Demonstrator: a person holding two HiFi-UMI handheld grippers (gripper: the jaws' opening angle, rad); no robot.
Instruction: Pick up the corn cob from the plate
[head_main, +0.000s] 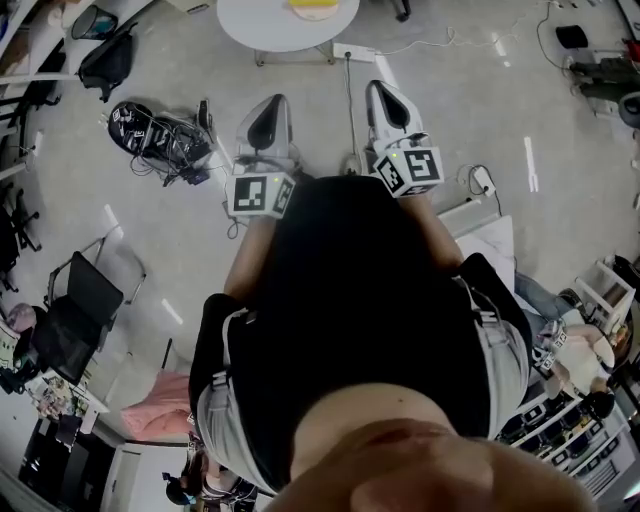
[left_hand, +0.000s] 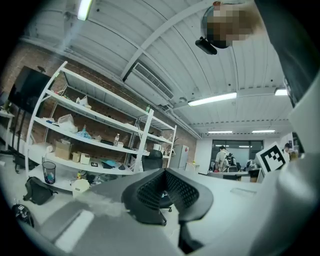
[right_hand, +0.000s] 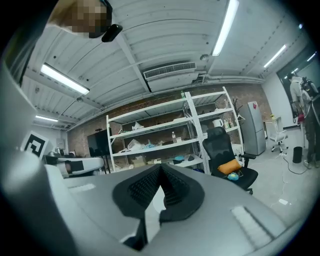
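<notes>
my black shirt (head_main: 370, 300) is closest to the camera. in front of it i hold my left gripper (head_main: 268, 108) and my right gripper (head_main: 386, 95) side by side. both have their jaws pressed together with nothing in them. a yellow thing (head_main: 313, 8), maybe the corn cob, lies on the round white table (head_main: 250, 30) ahead, well apart from both.

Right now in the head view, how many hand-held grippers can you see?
2. The left grey hand-held gripper is held out in front of the person, left of centre. The right grey hand-held gripper is beside it. Both are shut and empty. None seems hidden.
</notes>
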